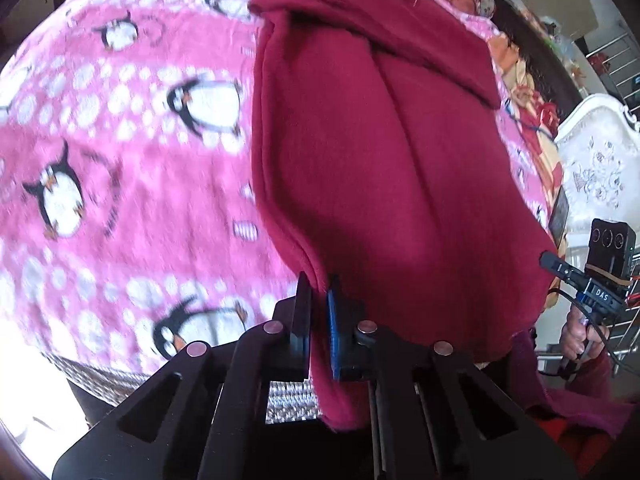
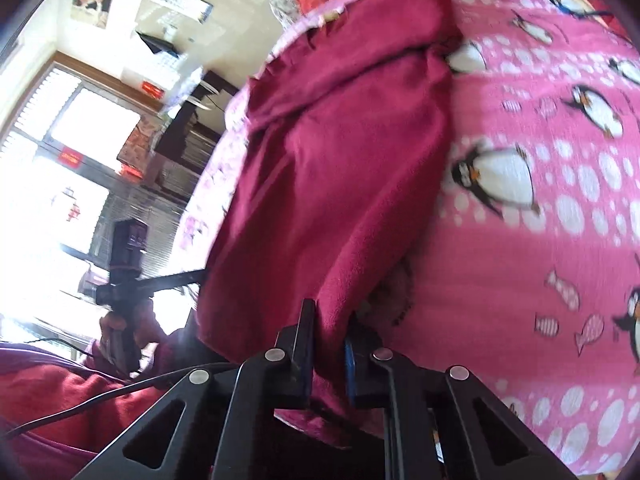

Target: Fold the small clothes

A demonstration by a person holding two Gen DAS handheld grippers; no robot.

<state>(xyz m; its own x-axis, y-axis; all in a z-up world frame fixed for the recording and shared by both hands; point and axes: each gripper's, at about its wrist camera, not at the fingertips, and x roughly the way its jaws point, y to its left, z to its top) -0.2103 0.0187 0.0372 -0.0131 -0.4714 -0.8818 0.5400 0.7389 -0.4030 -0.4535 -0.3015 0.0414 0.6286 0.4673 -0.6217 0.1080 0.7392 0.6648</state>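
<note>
Dark crimson fleece garment (image 1: 384, 168), soft and fuzzy, stretched lengthwise over pink plush blanket with penguin print (image 1: 120, 128). Stitched hem runs down one long edge; shallow lengthwise crease down middle; far end bunched into thick folds. Near end lifted off blanket, hanging between both tools. Left gripper (image 1: 319, 320) pinched tight on hemmed near corner, cloth squeezed between black and blue pads. Right gripper (image 2: 330, 344) likewise clamped on other near corner, fabric trailing below jaws. Person's hand (image 1: 580, 334) grips handle beside blanket edge.
</note>
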